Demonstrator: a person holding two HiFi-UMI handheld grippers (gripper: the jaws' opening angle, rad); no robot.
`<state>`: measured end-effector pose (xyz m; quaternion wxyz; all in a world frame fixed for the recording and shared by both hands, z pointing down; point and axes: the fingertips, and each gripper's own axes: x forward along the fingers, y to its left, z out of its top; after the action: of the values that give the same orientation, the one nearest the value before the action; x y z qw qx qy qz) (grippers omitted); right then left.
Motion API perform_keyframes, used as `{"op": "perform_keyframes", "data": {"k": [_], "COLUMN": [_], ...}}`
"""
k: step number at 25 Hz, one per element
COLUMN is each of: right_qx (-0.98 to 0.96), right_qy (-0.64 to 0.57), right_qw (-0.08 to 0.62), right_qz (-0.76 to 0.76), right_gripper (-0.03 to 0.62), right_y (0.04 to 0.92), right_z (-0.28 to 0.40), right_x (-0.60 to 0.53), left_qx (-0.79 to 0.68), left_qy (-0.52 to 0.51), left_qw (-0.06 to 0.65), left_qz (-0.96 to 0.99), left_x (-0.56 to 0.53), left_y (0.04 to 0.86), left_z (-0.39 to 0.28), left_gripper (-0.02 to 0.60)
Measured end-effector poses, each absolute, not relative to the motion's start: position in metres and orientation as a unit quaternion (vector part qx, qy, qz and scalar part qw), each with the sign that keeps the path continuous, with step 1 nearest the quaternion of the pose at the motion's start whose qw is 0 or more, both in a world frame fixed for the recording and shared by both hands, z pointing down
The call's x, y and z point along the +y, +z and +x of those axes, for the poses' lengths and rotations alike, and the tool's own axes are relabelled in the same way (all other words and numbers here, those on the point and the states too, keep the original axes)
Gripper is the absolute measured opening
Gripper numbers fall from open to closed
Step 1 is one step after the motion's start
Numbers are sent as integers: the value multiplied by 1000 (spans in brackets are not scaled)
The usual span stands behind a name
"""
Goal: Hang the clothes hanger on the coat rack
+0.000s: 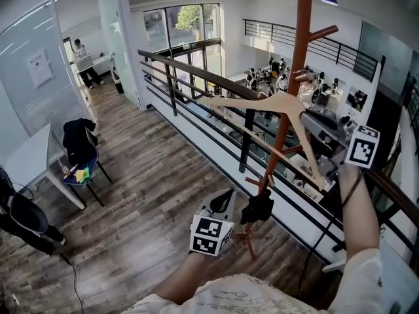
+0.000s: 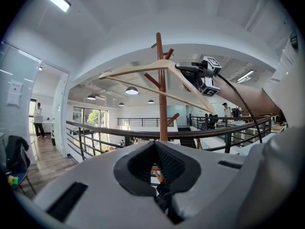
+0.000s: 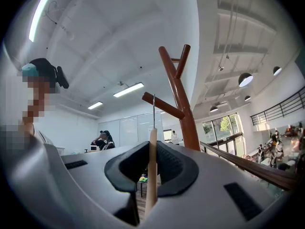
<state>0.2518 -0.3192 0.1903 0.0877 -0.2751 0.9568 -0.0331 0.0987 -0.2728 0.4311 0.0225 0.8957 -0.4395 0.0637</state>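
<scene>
Grips pale wooden clothes hanger in right hand-held gripper, long axis roughly level beside reddish-brown coat rack, hook up. Holds left hand-held gripper closed, empty.

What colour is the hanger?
The hanger is pale wood; head view shows it best.

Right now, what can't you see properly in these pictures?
Hook of the hanger: head view, lost behind the coat rack pole; only a thin edge-on line in the right gripper view.
Coat rack top: head view, cut off by the upper edge.
Rack feet: head view, partly behind the left gripper.
</scene>
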Motion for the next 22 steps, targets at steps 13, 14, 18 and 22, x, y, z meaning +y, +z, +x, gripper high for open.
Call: {"op": "perform_keyframes", "data": {"k": [13, 14, 18, 22], "right_qx": [953, 952, 954, 955], "right_qy": [-79, -83, -96, -105], "right_qw": [98, 101, 104, 98], "right_qz": [-277, -276, -266, -260], "right_gripper": [44, 44, 44, 44], "right_y": [206, 206, 210, 215], "right_z": [259, 259, 260, 261], "right_x": [-350, -352, -355, -358], "left_qx": [-442, -443, -445, -444], "left_qy": [66, 66, 69, 70], "left_qw": [26, 26, 28, 28], "left_qz": [894, 894, 893, 893], "left_x": [-280, -281, -283, -285], "left_y": [433, 433, 435, 436], "left_z": [96, 95, 93, 94], "left_gripper": [-3, -3, -3, -3]}}
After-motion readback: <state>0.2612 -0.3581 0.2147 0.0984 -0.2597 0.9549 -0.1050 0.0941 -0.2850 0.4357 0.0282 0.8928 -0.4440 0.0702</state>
